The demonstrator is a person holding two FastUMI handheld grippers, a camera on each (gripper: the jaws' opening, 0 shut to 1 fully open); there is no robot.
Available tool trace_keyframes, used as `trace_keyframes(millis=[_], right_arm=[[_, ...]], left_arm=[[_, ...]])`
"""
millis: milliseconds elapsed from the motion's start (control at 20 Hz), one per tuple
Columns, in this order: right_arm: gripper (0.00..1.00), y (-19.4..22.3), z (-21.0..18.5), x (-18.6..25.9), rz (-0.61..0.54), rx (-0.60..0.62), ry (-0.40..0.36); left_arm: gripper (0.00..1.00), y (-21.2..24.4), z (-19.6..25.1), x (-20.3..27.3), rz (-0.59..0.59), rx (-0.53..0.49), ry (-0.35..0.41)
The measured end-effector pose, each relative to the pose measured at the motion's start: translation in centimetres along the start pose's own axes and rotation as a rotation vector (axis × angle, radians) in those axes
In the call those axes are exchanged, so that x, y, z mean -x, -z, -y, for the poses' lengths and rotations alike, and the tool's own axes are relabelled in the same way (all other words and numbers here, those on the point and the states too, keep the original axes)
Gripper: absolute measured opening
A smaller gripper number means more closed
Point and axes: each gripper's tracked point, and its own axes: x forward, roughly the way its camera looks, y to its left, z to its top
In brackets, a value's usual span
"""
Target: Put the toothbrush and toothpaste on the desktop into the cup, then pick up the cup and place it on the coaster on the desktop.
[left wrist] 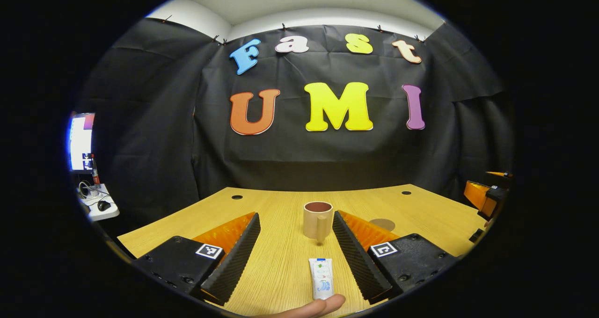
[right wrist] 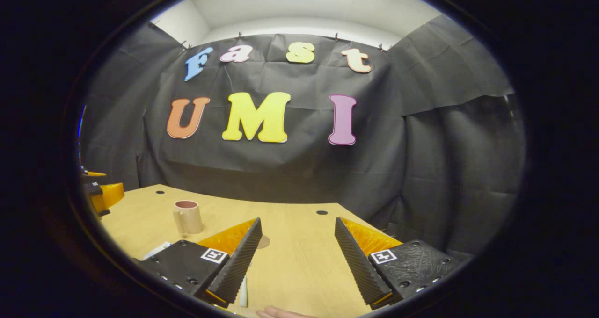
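Observation:
A tan cup (left wrist: 318,220) stands upright on the wooden desk (left wrist: 281,262), handle toward me. A white toothpaste tube (left wrist: 322,278) lies flat before it, between the spread fingers of my left gripper (left wrist: 295,217), which is open and holds nothing. A brown round coaster (left wrist: 382,224) lies right of the cup. My right gripper (right wrist: 297,222) is open above bare desk (right wrist: 304,262). Its view has the cup (right wrist: 188,216) at far left, the coaster's edge (right wrist: 263,242), the toothpaste's end (right wrist: 157,250) and a slim white stick (right wrist: 243,292), apparently the toothbrush, beside its left finger.
A person's fingertip (left wrist: 323,306) shows at the bottom edge, near the tube. The right gripper (left wrist: 486,196) sits at the desk's far right, and the left gripper (right wrist: 105,194) at the left edge. Cable holes (left wrist: 237,197) mark the desk's back. A monitor (left wrist: 80,142) stands beyond the left side.

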Motion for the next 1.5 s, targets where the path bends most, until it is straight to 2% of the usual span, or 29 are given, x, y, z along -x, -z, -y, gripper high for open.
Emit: trace_keyframes(millis=[300,450,750,1000,1250,1500], right_arm=[[0.94,-0.1,-0.1,0.3,0.011,0.004,-0.005],[0.94,-0.2,-0.3,0.4,0.024,0.016,-0.006],[0.94,0.2,-1.2,0.6,0.043,0.041,-0.031],[0.95,1.7,-1.8,0.2,0.017,0.061,-0.050],[0.96,3.1,-1.4,-0.3,-0.030,0.041,-0.052],[0.94,4.3,-1.7,-0.6,-0.059,0.053,-0.055]], left_arm=[[0.99,0.4,0.2,0.1,-0.007,0.002,0.003],[0.98,1.8,0.3,-0.1,-0.053,0.015,0.005],[0.99,7.0,1.4,-0.1,-0.213,0.019,0.040],[0.99,12.7,3.4,1.2,-0.414,0.008,0.096],[0.99,15.5,3.8,2.0,-0.537,0.034,0.099],[1.00,18.0,4.0,2.8,-0.677,-0.001,0.105]])
